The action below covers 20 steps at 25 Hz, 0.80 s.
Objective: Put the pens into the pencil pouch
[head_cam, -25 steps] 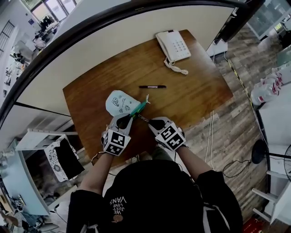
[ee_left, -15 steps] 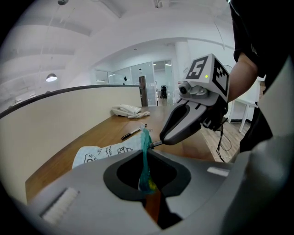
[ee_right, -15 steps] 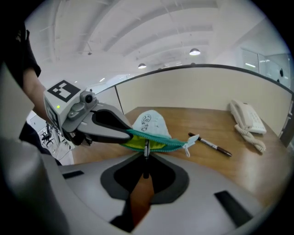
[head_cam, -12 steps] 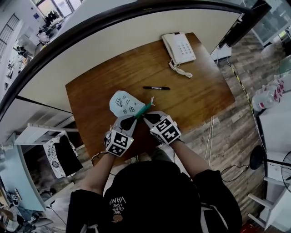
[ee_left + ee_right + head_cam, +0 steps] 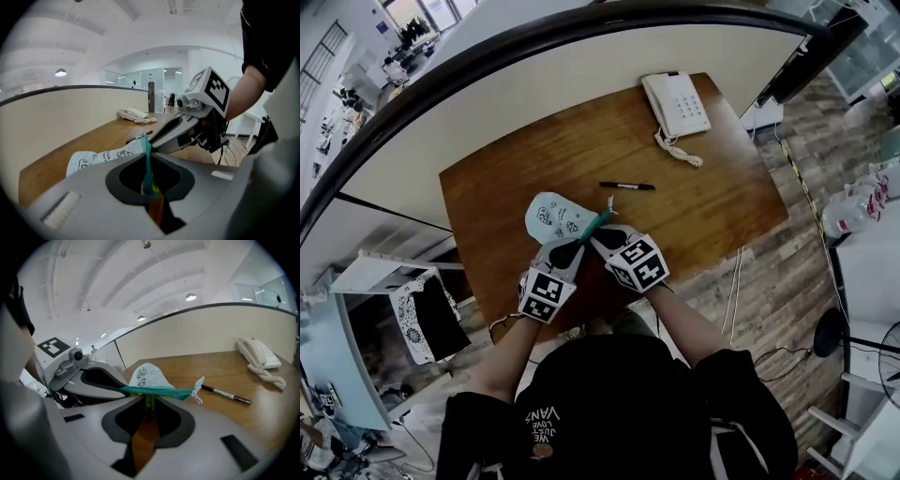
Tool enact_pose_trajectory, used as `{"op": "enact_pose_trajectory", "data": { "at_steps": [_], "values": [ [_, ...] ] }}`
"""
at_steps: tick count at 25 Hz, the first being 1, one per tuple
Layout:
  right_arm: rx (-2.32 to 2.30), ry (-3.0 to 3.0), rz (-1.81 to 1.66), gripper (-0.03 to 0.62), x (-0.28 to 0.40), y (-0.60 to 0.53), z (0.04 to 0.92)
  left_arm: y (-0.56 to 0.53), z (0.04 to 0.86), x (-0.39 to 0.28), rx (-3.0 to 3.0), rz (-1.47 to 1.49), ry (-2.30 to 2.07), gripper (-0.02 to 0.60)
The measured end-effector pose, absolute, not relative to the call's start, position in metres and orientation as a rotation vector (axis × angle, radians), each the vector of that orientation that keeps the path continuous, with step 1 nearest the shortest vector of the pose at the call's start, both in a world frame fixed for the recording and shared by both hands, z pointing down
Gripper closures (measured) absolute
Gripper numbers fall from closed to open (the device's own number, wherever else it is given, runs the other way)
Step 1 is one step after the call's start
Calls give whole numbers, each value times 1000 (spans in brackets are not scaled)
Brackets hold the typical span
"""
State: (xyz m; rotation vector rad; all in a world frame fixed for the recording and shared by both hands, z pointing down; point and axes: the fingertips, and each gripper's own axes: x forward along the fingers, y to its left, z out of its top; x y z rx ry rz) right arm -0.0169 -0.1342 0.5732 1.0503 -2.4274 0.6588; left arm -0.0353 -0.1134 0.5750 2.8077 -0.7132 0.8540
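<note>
Your left gripper (image 5: 566,247) and right gripper (image 5: 597,240) fingers clamp the teal zipper (image 5: 592,225) of the pale printed fabric pouch (image 5: 549,214); part them evenly.

The left gripper (image 5: 565,249) and right gripper (image 5: 599,240) meet tip to tip, fingers pinching a pale fabric pouch (image 5: 548,214) by its teal zipper edge.

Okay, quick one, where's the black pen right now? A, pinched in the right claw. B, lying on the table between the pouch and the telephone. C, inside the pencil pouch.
B: the black pen lies bare on the wooden table, beyond the pencil pouch and short of the telephone.
</note>
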Motion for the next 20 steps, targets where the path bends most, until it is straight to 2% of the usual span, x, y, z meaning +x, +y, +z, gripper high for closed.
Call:
{"op": "enact_pose_trajectory", "data": {
  "at_steps": [2, 5, 20],
  "values": [
    [1076, -2463, 674, 546, -16, -136, 567, -119, 570, -36, 2756, 765, -741, 548],
    [1130, -2506, 674, 482, -10, -139, 554, -129, 562, -38, 2678, 640, -786, 548],
    [1366, -2298, 559, 482, 107, -179, 572, -154, 562, -54, 2555, 544, -938, 548]
  ]
}}
